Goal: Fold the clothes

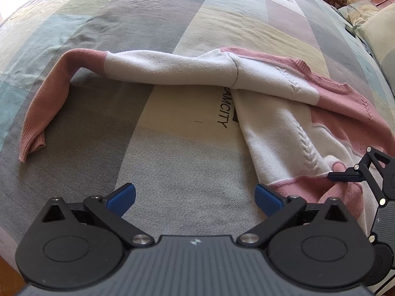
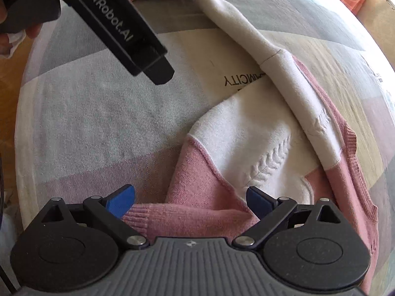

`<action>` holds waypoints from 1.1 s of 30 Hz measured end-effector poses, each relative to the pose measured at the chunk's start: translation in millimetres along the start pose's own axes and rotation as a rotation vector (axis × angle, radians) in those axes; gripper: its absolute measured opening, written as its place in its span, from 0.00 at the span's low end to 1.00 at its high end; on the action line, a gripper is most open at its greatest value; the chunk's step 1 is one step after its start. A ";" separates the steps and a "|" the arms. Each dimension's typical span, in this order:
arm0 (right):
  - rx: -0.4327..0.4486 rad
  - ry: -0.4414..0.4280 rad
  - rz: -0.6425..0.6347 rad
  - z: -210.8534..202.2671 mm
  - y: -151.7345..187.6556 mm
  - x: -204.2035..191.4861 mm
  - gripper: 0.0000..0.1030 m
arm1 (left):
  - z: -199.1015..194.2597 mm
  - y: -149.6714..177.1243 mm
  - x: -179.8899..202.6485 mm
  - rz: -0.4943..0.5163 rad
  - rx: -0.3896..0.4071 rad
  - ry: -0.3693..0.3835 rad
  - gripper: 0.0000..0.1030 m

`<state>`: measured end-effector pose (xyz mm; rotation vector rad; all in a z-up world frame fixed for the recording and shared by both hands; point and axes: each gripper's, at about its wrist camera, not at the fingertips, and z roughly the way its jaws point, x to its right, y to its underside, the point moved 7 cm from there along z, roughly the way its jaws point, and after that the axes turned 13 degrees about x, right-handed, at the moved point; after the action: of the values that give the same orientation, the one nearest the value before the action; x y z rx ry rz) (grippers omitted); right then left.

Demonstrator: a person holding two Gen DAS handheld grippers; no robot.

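Pink-and-white sweater point(image 1: 284, 103) is lying on the patchwork bedspread point(image 1: 172, 12), sleeve point(image 1: 123, 66) stretching leftward, my left gripper point(image 1: 195, 197) hovering wide open, empty. From the right wrist, my right gripper point(image 2: 190, 201) is gaping, empty, above the hem point(image 2: 187, 219).

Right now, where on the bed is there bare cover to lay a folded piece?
Free: the grey and cream patchwork bedcover between the outstretched sleeve and the open left gripper. Crowded: the right side, where the sweater body lies bunched under the open right gripper.
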<state>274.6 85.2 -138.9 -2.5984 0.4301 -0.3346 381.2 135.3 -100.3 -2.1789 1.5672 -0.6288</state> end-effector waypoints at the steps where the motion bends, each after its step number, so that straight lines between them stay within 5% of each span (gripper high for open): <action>1: -0.020 -0.005 -0.020 0.9 5.5 -2.0 0.97 | 0.7 2.7 1.6 -0.002 -0.005 0.005 0.99; 6: -0.102 -0.005 -0.037 -12.7 47.0 9.0 1.00 | 4.8 10.2 14.5 -0.008 -0.019 0.042 0.99; 12: -0.212 0.025 0.166 -26.3 109.6 53.9 1.00 | 8.0 9.5 41.2 0.060 -0.034 0.105 0.99; 16: -0.139 0.039 0.252 -43.3 101.3 65.4 1.00 | 10.9 6.7 50.1 0.096 -0.039 0.110 0.99; 23: 0.110 0.044 0.223 -50.7 30.9 47.7 1.00 | 14.2 -3.6 45.0 0.063 -0.043 0.098 0.99; 30: 0.052 0.107 0.049 -4.3 24.8 32.3 1.00 | 15.1 -0.2 37.9 0.026 -0.056 0.100 0.99; 33: 0.007 0.172 0.134 -7.1 52.1 62.2 1.00 | 15.8 5.5 35.4 0.027 -0.060 0.103 0.99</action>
<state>317.2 16.5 -148.9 -2.5272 0.6582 -0.5144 395.6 100.7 -111.7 -2.1967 1.6854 -0.7044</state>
